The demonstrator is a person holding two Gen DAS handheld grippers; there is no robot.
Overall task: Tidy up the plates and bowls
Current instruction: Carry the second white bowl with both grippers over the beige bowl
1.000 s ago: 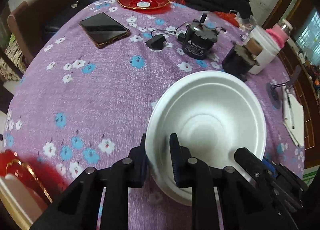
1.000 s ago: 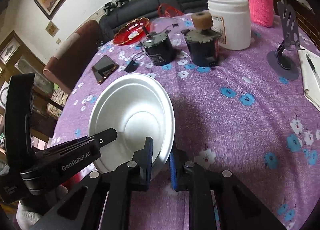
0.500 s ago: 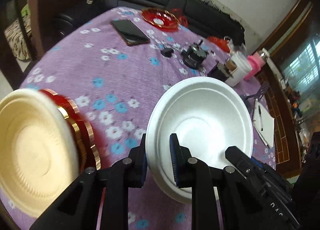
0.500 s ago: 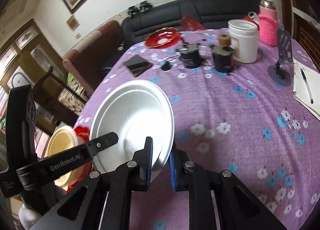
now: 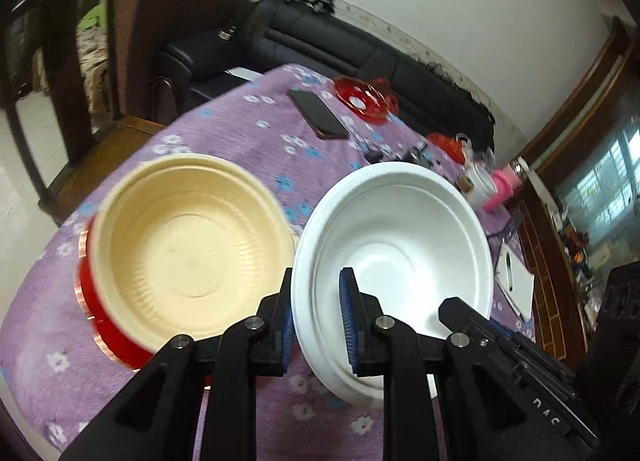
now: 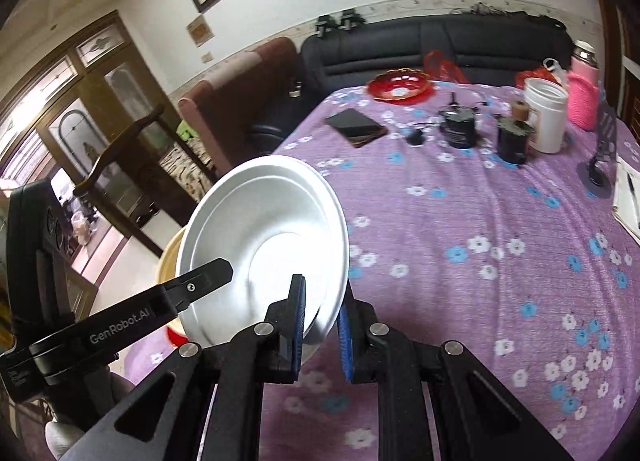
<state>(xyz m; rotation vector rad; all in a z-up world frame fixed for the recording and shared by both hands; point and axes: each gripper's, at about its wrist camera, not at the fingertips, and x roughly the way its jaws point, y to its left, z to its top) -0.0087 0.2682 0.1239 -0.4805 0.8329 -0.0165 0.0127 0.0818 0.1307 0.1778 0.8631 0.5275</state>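
Now, left tool (image 5: 314,315): clamped on the near rim of the white bowl (image 5: 400,245).
Right tool (image 6: 322,325): pinching the opposite rim.
Bowl: aloft over the worktop (image 6: 460,221), beside the cream bowl (image 5: 188,245).
Done: cream bowl stacked on red dish (image 5: 108,325).
Left: nesting white bowl, probably.

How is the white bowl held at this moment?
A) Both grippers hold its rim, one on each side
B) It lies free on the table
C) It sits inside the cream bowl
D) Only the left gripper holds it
A: the left gripper pinches one side of the white bowl rim and the right gripper pinches the other, with the cream bowl beside it.
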